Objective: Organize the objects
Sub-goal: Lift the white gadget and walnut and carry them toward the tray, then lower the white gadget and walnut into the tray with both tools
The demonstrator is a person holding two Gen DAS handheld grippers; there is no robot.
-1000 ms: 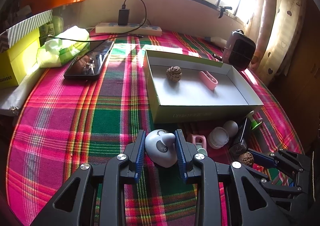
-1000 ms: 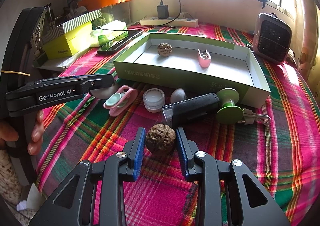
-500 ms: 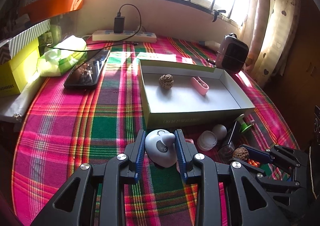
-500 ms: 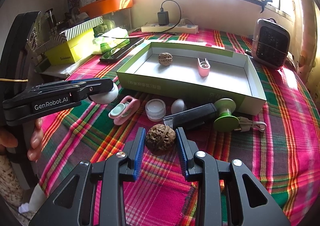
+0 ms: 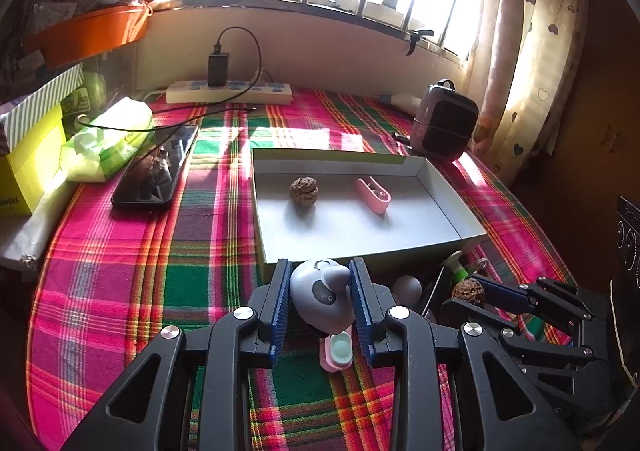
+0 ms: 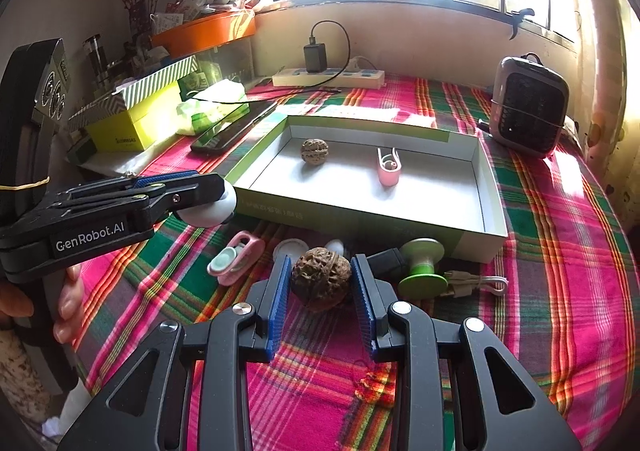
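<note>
Sunlit window behind; plaid tablecloth [image 6: 568, 251] covers table. Left gripper [image 5: 320, 293] clamped on grey rounded gadget [image 5: 320, 301], held above cloth just before shallow box [image 5: 472, 241]. Right gripper [image 6: 320, 283] clamped on walnut [image 6: 320, 283], also clear of cloth. Box holds second walnut [image 6: 314, 150] and pink clip [image 6: 387, 167], well apart. On cloth in front of box: pink-and-mint clip [image 6: 234, 259], white round lid [image 6: 290, 249], black block [image 6: 386, 259], green spool [image 6: 422, 271]. Phone [image 5: 156, 173] lies left of box; small heater [image 6: 528, 105] at far right.
</note>
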